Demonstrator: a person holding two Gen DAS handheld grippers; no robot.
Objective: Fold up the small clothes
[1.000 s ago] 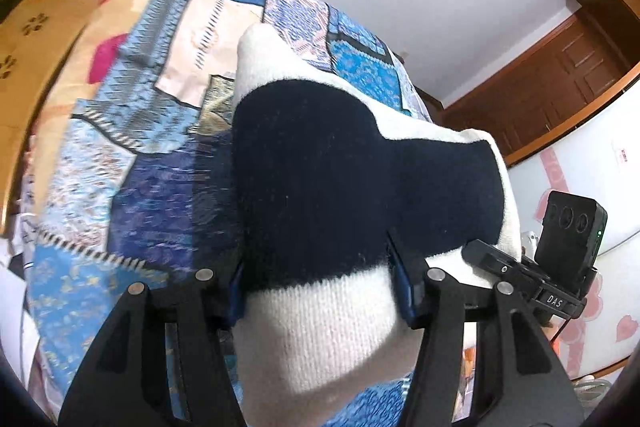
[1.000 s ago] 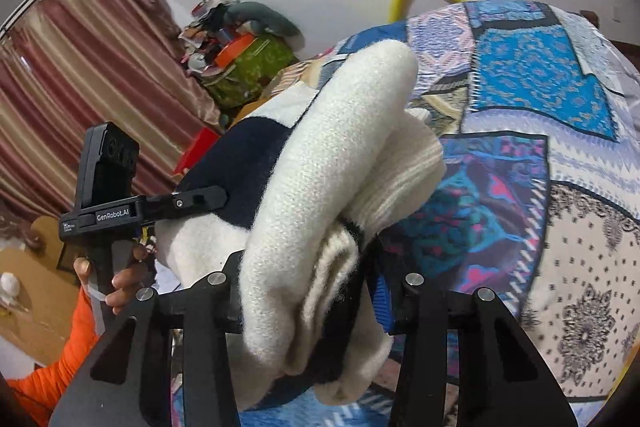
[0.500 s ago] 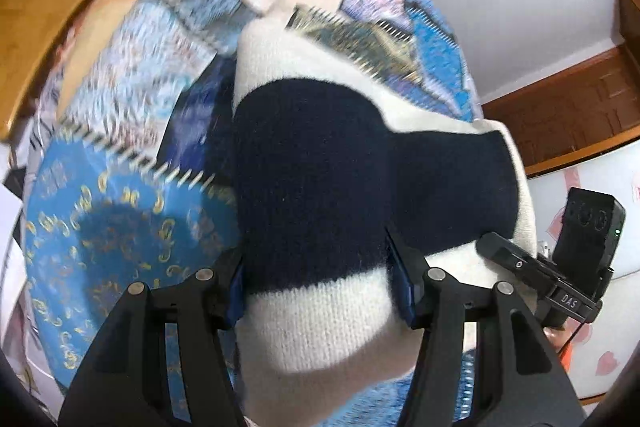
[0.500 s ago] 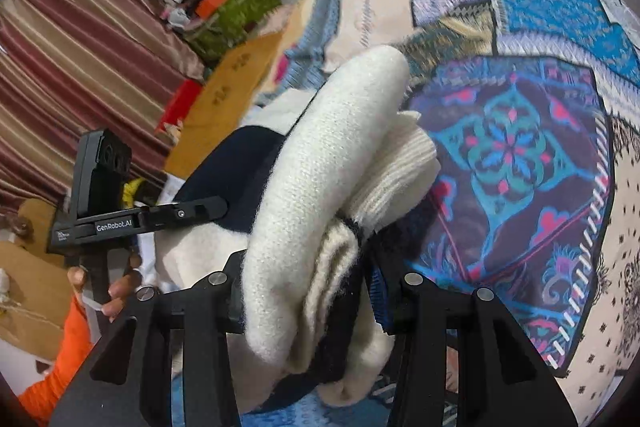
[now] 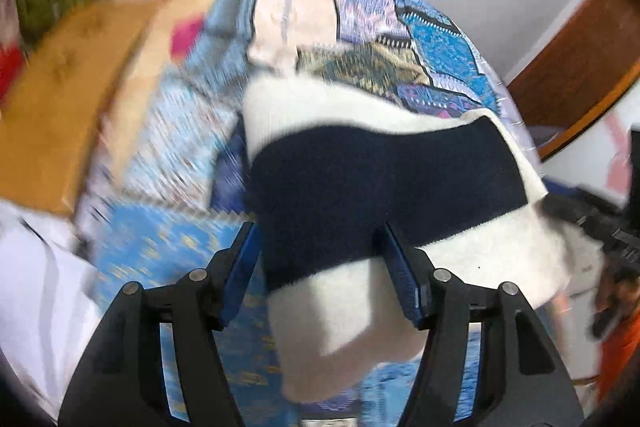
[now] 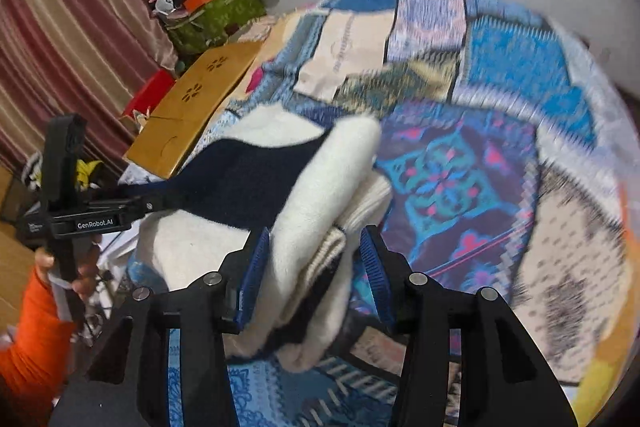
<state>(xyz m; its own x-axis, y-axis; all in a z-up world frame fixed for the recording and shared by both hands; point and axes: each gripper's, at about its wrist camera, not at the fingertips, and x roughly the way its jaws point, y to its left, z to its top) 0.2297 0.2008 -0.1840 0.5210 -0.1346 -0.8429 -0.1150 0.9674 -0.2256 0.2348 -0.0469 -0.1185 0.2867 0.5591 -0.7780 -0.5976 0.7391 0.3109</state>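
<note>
A small cream knit sweater with a wide navy band (image 5: 372,183) is folded and held up over the patchwork bed quilt (image 5: 180,155). My left gripper (image 5: 320,247) is shut on its near left part, pads pressing the navy band and cream hem. My right gripper (image 6: 312,251) is shut on the bunched folded edge of the same sweater (image 6: 320,195), at its right end. The left gripper body (image 6: 80,219) shows at the left of the right wrist view.
The quilt (image 6: 460,167) covers the bed. A wooden board (image 6: 200,99) lies along the bed's left side, with a green bag of clutter (image 6: 212,15) and a striped curtain (image 6: 60,39) behind. A wooden door (image 5: 572,67) stands at right.
Both grippers have carried the sweater downward and forward over the quilt, then tilted up; both views are motion-blurred. The grip on the sweater has not changed.
</note>
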